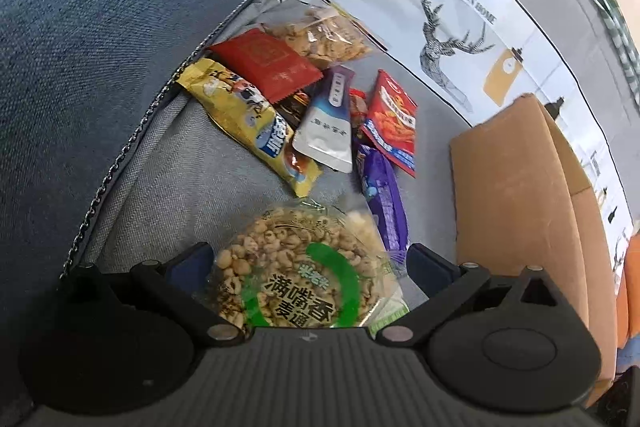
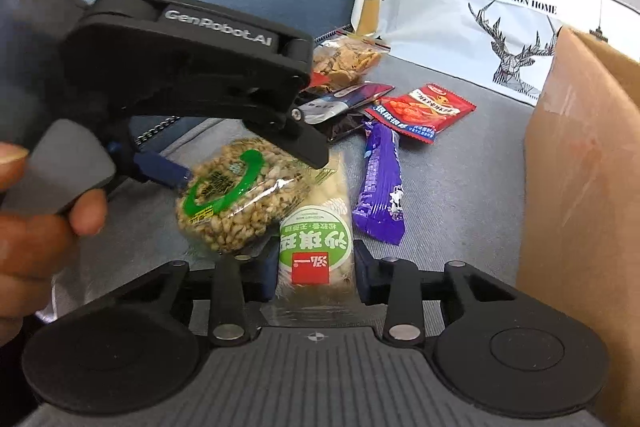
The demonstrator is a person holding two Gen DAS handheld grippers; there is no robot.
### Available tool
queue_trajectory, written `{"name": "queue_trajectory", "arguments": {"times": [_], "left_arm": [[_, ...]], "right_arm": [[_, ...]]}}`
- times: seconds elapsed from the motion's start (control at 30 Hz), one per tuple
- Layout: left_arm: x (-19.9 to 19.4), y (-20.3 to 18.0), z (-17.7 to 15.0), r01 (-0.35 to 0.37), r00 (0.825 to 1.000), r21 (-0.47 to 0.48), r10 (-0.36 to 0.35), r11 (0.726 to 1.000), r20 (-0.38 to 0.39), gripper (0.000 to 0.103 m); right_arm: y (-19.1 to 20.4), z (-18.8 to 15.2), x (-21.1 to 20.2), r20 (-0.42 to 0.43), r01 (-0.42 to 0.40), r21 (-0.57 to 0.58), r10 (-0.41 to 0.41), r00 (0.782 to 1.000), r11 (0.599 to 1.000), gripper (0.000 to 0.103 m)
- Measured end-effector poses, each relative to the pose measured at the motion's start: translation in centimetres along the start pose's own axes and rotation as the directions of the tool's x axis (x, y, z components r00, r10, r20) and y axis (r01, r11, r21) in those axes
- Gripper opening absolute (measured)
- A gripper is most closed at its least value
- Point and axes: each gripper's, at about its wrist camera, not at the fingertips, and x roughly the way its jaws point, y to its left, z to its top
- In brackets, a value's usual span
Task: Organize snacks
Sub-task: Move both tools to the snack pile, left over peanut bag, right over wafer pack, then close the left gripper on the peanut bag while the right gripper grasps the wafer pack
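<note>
Grey sofa cushion (image 2: 460,187) carrying scattered snacks; lying between wide-open left gripper (image 1: 308,259) fingers, round puffed-grain cake (image 1: 296,267); closing around green-labelled pastry packet (image 2: 316,247), right gripper (image 2: 316,267).

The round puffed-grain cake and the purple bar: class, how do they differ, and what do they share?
The puffed-grain cake is round, its wrapper clear; the purple bar is long, its wrapper opaque. The cake sits between the fingers of the left gripper; the bar lies free on the grey cushion. Both are wrapped snacks.
</note>
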Motion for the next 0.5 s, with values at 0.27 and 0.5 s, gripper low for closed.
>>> {"name": "queue_trajectory", "arguments": {"times": [0.27,0.5], "left_arm": [[-0.6,-0.1,-0.6,-0.042,0.999,0.041,0.042,0.998,0.009,0.085],[-0.5,0.4,-0.6,-0.06,0.998,0.011,0.061,0.998,-0.015,0.097]], "right_arm": [[0.5,-1.2,-3.5,-0.083,0.056,0.017,-0.055,0.995,0.998,0.038],[0.9,-2.7,-5.2,-0.083,0.03,0.042,-0.026,0.996,0.999,0.04]]}}
